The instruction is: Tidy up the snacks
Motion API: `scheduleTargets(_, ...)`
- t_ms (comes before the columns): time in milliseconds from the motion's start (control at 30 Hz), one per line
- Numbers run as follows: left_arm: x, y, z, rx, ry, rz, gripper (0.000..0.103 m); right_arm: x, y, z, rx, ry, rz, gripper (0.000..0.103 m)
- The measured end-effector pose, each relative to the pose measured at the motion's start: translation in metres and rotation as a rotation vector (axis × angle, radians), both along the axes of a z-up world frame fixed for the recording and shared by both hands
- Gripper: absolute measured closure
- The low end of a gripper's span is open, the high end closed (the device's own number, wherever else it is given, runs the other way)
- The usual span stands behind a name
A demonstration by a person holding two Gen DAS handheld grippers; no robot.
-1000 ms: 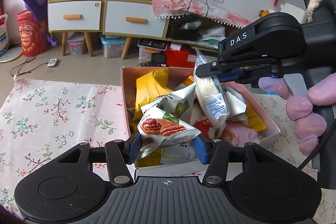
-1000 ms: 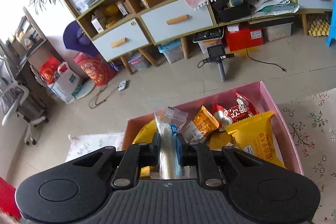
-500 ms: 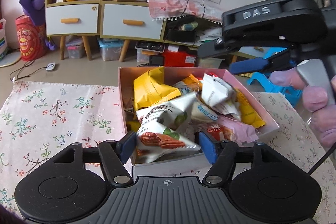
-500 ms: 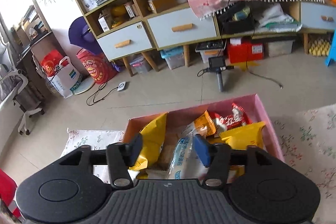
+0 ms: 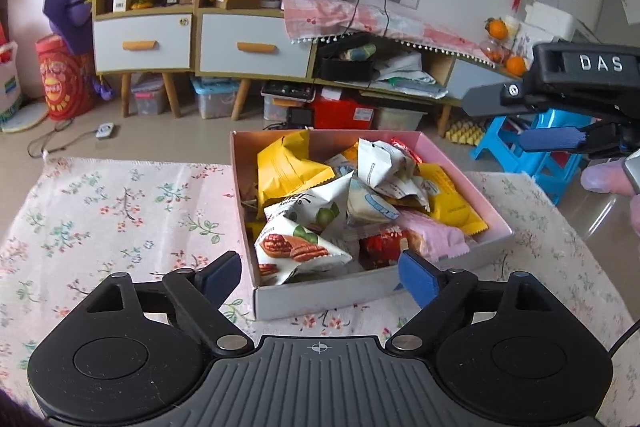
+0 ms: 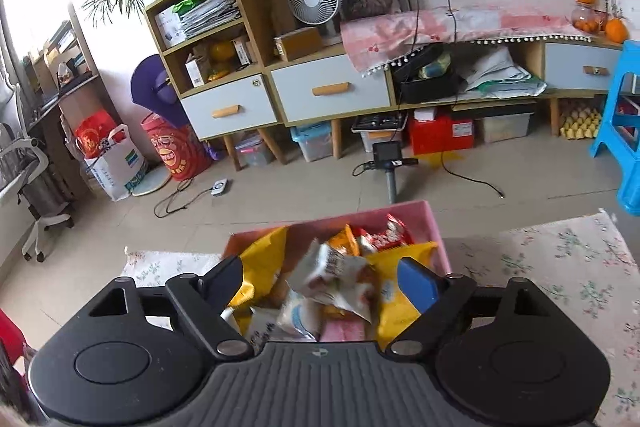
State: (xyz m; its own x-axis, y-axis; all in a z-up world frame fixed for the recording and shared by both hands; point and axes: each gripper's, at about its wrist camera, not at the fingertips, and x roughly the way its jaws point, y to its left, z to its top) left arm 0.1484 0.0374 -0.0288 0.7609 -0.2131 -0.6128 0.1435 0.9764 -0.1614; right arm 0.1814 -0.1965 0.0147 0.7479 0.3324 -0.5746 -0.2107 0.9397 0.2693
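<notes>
A: How far along is the organizing looking?

B: The snacks are sitting heaped in the pink box [image 5: 460, 179], which is resting on the flowered cloth of the surface [image 5: 120, 211]. No loose packets are showing on the cloth, so the gathering is probably close to done; tidying the pile may be what is remaining.

A: And the two tools?

B: The left hand-held gripper [image 5: 320, 273] is hovering at the box's 6 o'clock edge, its jaws opening wide and gripping nothing; the pecan packet [image 5: 296, 247] is lying free in the box between and beyond them. The right hand-held gripper [image 6: 320, 281] is likewise opening, empty, above the pile, and a crumpled white packet [image 6: 340, 275] beneath it is looking blurred.

A: What are the materials like?

B: The box is looking like stiff card, rectangular and shallow. The wrappers are appearing thin, crinkly and glossy: a yellow pouch [image 5: 288, 171] at 11 o'clock, a soft pink one [image 5: 432, 237] at 4 o'clock, mostly puffed pillow shapes with crimped ends.
</notes>
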Motion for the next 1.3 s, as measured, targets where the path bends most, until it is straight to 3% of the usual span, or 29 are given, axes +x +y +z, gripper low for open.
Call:
scheduleTargets(267, -0.016, -0.001, 0.007, 0.035, 0.025, 0.012, 0.010, -0.022, -0.009, -0.007, -0.072, -0.007, -0.021, 0.022)
scheduleTargets(600, -0.042, 0.005, 0.010, 0.031, 0.108, 0.099, 0.006, -0.061, -0.016, -0.020, -0.133, 0.027, -0.035, 0.018)
scheduleTargets(967, -0.058, 0.005, 0.018, 0.066, 0.164, 0.147, 0.006, -0.096, 0.008, -0.028, -0.246, 0.004, 0.004, 0.014)
scheduleTargets(1067, -0.062, 0.008, 0.021, 0.056, 0.170, 0.161, 0.006, -0.102, 0.009, -0.035, -0.239, 0.039, -0.004, 0.013)
scheduleTargets(1300, -0.070, 0.009, 0.017, 0.129, 0.181, 0.196, 0.006, -0.114, 0.010, -0.041, -0.281, 0.055, -0.021, 0.013)
